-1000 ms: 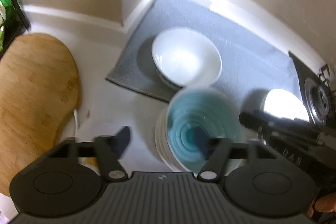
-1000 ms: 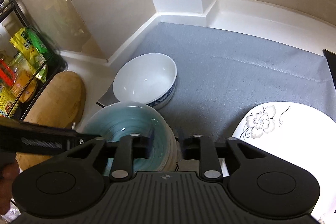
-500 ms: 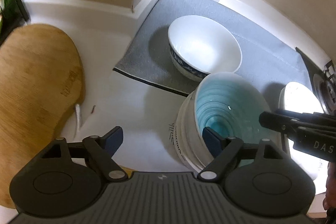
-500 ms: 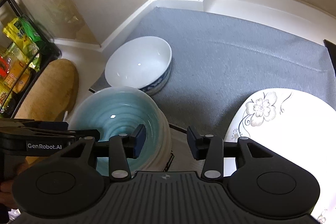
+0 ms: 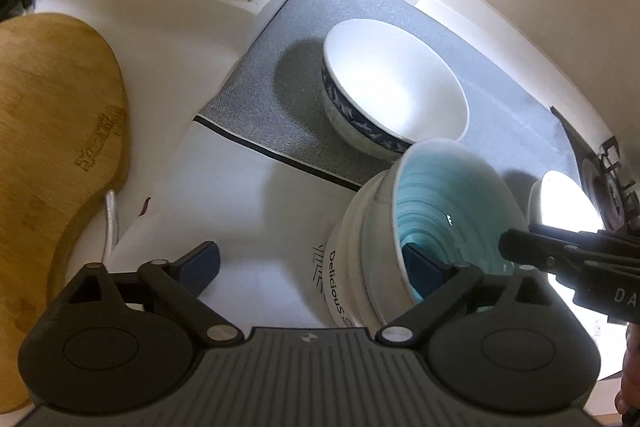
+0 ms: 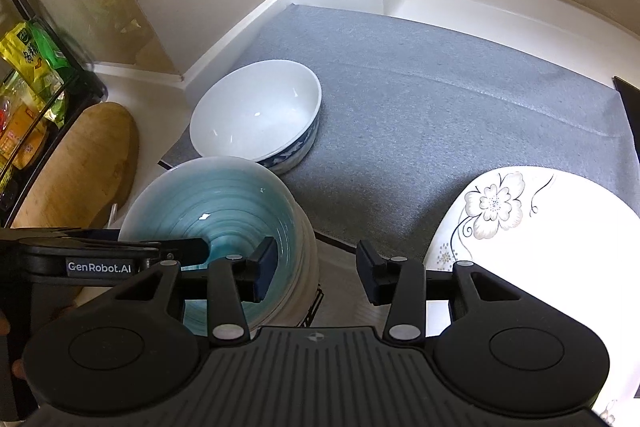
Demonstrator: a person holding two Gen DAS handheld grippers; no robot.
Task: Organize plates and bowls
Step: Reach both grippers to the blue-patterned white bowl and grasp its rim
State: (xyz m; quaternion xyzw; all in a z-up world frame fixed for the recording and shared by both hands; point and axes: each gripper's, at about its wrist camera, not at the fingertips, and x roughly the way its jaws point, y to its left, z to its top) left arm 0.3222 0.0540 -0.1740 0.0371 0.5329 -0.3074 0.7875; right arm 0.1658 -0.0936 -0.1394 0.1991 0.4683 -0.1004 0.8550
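A teal-glazed bowl (image 5: 448, 203) tops a stack of white bowls (image 5: 356, 247) on the white counter; it also shows in the right wrist view (image 6: 216, 215). A white bowl with a blue patterned band (image 5: 392, 83) stands on the grey mat (image 5: 272, 83), also in the right wrist view (image 6: 256, 115). A white flowered plate (image 6: 532, 239) lies at the right. My left gripper (image 5: 316, 265) is open, its jaws astride the stack's left rim, right finger inside the teal bowl. My right gripper (image 6: 316, 269) is open astride the stack's right rim.
A wooden cutting board (image 5: 52, 131) lies on the counter at the left. A black rack with food packets (image 6: 24, 95) stands beyond it. A gas stove (image 5: 608, 163) sits at the right edge. Walls close the back corner.
Both grippers have lowered toward the bowl stack. The right gripper's jaws have opened wider and now straddle the stack's right rim. The left gripper stays open.
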